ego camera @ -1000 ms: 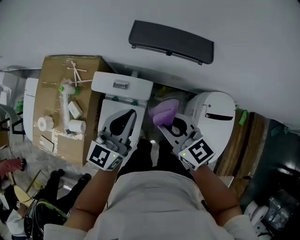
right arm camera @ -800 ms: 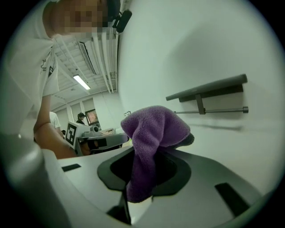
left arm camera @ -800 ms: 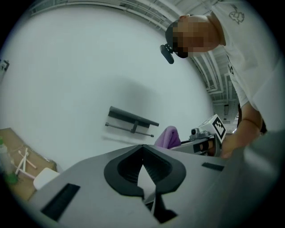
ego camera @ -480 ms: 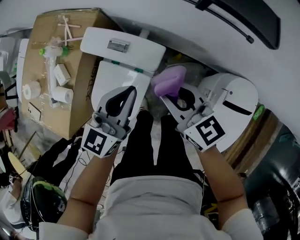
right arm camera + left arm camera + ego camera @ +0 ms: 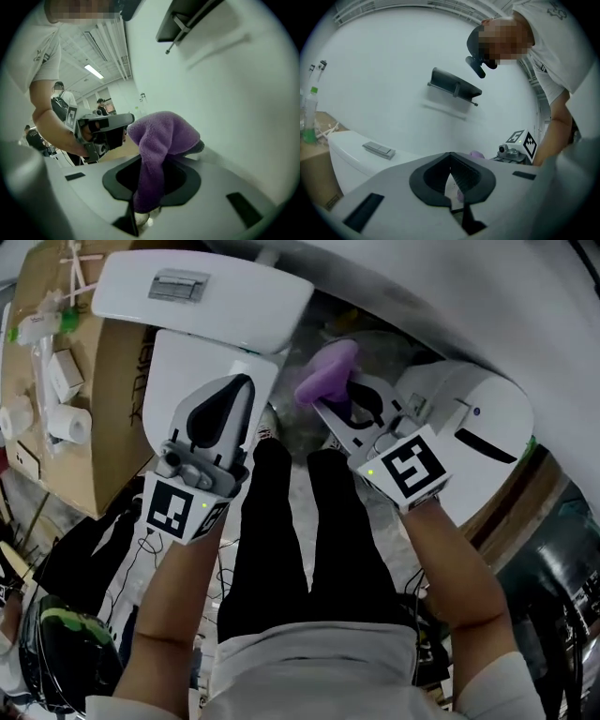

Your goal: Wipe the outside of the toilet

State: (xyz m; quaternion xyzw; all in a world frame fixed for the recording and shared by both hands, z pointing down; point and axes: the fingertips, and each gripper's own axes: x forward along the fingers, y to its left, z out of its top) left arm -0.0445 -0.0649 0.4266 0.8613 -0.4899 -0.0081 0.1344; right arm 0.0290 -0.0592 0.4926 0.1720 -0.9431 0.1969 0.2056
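Note:
The white toilet stands ahead of me, its tank [image 5: 202, 296] with a flush plate [image 5: 378, 149] at the back and its closed lid [image 5: 173, 367] in front. My left gripper [image 5: 246, 382] hovers above the lid, shut with nothing in it; its pads meet at the tip [image 5: 450, 155]. My right gripper [image 5: 328, 397] is held to the right of the toilet, level with the tank's right end, shut on a purple cloth [image 5: 326, 371]. The cloth [image 5: 161, 133] bunches over the fingertips and hangs down between the jaws. The left gripper [image 5: 105, 124] shows beside it.
A cardboard box [image 5: 103, 381] with paper rolls [image 5: 67, 423] stands left of the toilet. A second white fixture [image 5: 473, 418] sits at the right. A dark shelf [image 5: 454, 86] hangs on the wall. My black-trousered legs [image 5: 300, 540], a helmet [image 5: 66, 638] and cables are below.
The head view has tipped down and closer, so toilet and box slid up and left in frame. Both grippers keep their stance; the cloth stays in the right one.

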